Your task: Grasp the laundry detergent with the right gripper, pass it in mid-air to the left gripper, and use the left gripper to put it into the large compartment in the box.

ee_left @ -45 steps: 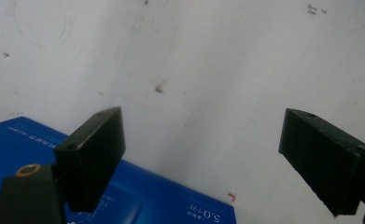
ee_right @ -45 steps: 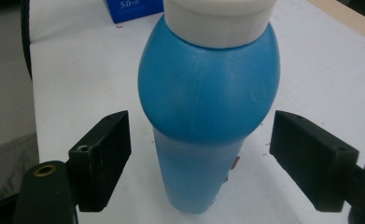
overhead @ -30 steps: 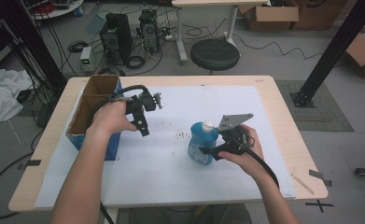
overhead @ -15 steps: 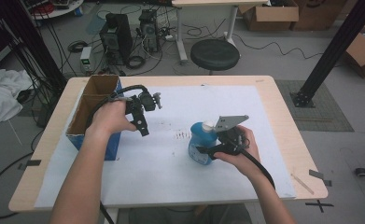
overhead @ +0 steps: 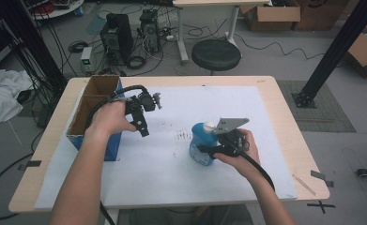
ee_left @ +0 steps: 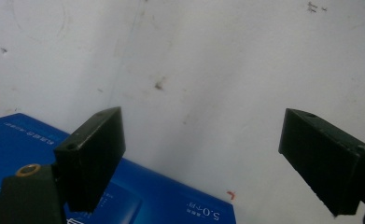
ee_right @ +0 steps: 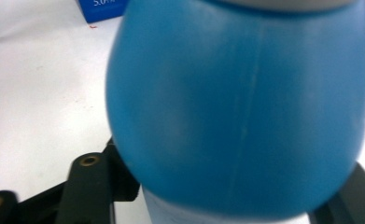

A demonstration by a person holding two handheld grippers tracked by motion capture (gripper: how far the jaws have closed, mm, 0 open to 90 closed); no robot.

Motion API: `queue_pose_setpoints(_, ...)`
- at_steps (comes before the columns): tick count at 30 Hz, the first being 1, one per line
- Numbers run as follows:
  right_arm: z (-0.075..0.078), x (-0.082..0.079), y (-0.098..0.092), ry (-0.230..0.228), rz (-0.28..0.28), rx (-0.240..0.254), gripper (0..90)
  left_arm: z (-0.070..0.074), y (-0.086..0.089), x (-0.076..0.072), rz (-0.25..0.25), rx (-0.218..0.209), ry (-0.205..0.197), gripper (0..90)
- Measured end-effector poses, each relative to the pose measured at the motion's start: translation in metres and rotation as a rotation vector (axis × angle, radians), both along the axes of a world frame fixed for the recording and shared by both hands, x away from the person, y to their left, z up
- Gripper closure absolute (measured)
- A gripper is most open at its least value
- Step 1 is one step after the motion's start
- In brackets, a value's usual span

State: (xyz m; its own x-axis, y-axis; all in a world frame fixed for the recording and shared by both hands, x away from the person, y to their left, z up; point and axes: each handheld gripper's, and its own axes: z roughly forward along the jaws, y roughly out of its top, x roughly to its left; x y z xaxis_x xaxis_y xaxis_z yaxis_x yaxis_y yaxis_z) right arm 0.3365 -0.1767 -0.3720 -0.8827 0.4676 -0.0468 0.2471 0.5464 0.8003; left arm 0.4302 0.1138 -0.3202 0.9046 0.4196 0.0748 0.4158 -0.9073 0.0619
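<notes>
One round blue plastic bottle (overhead: 202, 146) with a pale cap is standing on the white sheet covering the wooden worktop (overhead: 284, 117), right of centre and near the front edge. The right tool (overhead: 209, 150) has just been closing, its jaws now clasping the bottle's sides. The left tool (overhead: 146, 129) is hanging released, nothing between its jaws, just beside one open cardboard box with blue sides (overhead: 93, 110) at the left. Beyond the far edge, one black round stool (overhead: 216, 54) and two computer towers (overhead: 115, 37) are sitting on the grey floor among cables.
</notes>
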Motion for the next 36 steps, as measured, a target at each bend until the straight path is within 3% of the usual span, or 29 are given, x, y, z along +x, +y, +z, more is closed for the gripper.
queue_pose_setpoints(11,-0.002,0.0,-0.004,0.0,-0.005,0.019,44.2,0.0,0.0,0.0,-0.008,0.007,0.0,15.1)
queue_pose_setpoints(22,0.001,0.008,-0.011,0.02,0.052,0.026,45.8,0.002,0.002,-0.001,-0.006,-0.003,-0.001,15.2)
queue_pose_setpoints(36,0.034,0.026,-0.018,0.053,0.19,0.039,46.2,0.01,0.002,-0.004,-0.009,-0.037,-0.009,15.2)
